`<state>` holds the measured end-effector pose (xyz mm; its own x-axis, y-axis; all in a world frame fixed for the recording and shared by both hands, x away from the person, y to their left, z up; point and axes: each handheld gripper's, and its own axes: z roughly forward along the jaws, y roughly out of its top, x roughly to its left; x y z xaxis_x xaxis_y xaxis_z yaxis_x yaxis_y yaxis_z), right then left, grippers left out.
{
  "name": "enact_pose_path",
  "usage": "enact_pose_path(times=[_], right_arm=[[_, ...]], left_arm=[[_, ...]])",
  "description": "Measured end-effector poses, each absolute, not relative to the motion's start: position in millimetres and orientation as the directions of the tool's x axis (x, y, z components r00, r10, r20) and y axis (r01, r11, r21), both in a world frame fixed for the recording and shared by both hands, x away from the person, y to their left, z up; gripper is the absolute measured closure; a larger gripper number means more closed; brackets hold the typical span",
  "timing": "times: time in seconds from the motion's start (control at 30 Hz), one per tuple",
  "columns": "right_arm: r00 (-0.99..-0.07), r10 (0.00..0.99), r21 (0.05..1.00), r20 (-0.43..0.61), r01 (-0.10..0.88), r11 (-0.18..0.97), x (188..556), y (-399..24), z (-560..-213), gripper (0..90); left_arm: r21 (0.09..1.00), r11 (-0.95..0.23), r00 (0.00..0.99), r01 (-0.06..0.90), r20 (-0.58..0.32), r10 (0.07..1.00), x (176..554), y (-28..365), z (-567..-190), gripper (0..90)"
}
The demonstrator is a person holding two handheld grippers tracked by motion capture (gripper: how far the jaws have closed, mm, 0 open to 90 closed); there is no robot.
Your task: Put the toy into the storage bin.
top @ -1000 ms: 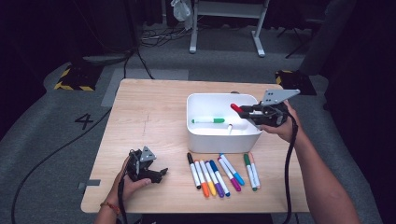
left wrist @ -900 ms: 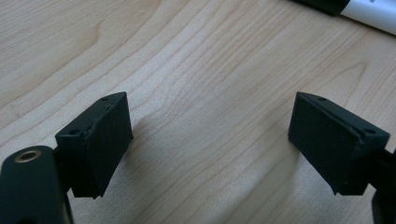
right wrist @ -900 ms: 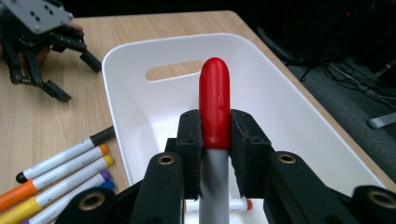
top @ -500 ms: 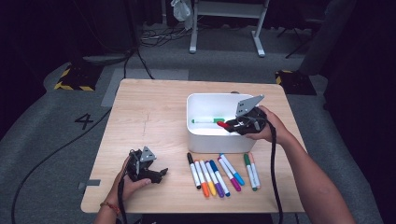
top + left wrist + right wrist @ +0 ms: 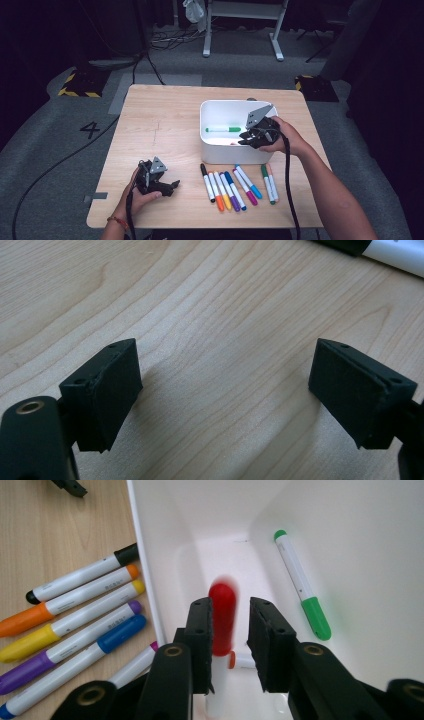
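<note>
**Red marker going into the bin**

Near edge first: the left gripper rests on the table by the front-left corner, jaws spread wide over bare wood, gripping nothing. Along the front edge the row of markers waits, just in front of the white bin.

Now the action: a second ago the right gripper was higher, over the bin's right rim; now it has come down inside. Its jaws have just been opening, and the red marker is between them, blurred, apparently slipping free onto the bin floor. A green marker lies against the far wall. So that's two binned. Room is tight inside; straight up is clear.
</note>
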<state>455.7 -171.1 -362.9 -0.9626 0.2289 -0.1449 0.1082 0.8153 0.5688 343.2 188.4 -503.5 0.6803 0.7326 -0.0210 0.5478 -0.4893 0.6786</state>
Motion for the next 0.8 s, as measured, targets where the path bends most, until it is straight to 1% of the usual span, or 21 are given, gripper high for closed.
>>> enact_pose_path(times=[0.07,0.27,0.3,0.33,0.37,0.47,0.53,0.57,0.6,0.63,0.67,0.7,0.73,0.8], right_arm=[[-0.962,0.233,0.576,-0.141,0.112,0.810,455.8,-172.0,-363.3,70.7],[-0.941,0.304,0.663,-0.147,0.135,0.737,455.5,-184.3,-360.4,63.5],[-0.941,0.304,0.663,-0.147,0.135,0.737,455.5,-184.3,-360.4,63.5],[-0.936,0.319,0.680,-0.148,0.139,0.720,455.4,-187.0,-359.2,62.3],[-0.923,0.355,0.709,-0.146,0.153,0.688,453.9,-193.5,-355.7,60.7],[-0.906,0.398,0.757,-0.143,0.158,0.633,448.8,-205.1,-348.1,57.1],[-0.887,0.433,0.776,-0.157,0.160,0.610,443.5,-214.0,-343.0,55.9],[-0.887,0.433,0.776,-0.157,0.160,0.610,443.5,-214.0,-343.0,55.9],[-0.873,0.463,0.798,-0.151,0.169,0.578,437.9,-223.5,-339.8,53.2],[-0.862,0.480,0.804,-0.162,0.166,0.571,434.8,-227.8,-338.6,51.7],[-0.862,0.480,0.804,-0.162,0.166,0.571,434.8,-227.8,-338.6,51.7],[-0.846,0.507,0.822,-0.161,0.170,0.544,428.6,-237.8,-335.9,50.5],[-0.846,0.507,0.822,-0.161,0.170,0.544,428.6,-237.8,-335.9,50.5],[-0.827,0.540,0.841,-0.156,0.176,0.512,423.0,-249.0,-333.0,49.4]], left_arm=[[0.678,-0.490,0.681,0.548,-0.021,0.732,343.1,188.4,-503.5,13.7],[0.679,-0.490,0.681,0.547,-0.020,0.732,343.2,188.4,-503.4,13.7],[0.679,-0.490,0.681,0.547,-0.020,0.732,343.2,188.4,-503.4,13.7],[0.679,-0.490,0.681,0.547,-0.020,0.732,343.2,188.4,-503.5,13.7],[0.679,-0.490,0.681,0.547,-0.021,0.732,343.1,188.4,-503.5,13.7],[0.679,-0.490,0.681,0.547,-0.021,0.732,343.2,188.4,-503.5,13.7],[0.679,-0.490,0.681,0.547,-0.020,0.732,343.2,188.4,-503.5,13.7],[0.679,-0.490,0.681,0.547,-0.020,0.732,343.2,188.4,-503.5,13.7],[0.679,-0.490,0.681,0.547,-0.021,0.732,343.2,188.4,-503.5,13.7],[0.679,-0.490,0.681,0.547,-0.020,0.732,343.2,188.4,-503.5,13.7],[0.679,-0.490,0.681,0.547,-0.020,0.732,343.2,188.4,-503.5,13.7],[0.679,-0.490,0.681,0.547,-0.020,0.732,343.1,188.4,-503.5,13.7],[0.679,-0.490,0.681,0.547,-0.020,0.732,343.1,188.4,-503.5,13.7],[0.679,-0.490,0.681,0.547,-0.019,0.732,343.2,188.4,-503.5,13.7]])
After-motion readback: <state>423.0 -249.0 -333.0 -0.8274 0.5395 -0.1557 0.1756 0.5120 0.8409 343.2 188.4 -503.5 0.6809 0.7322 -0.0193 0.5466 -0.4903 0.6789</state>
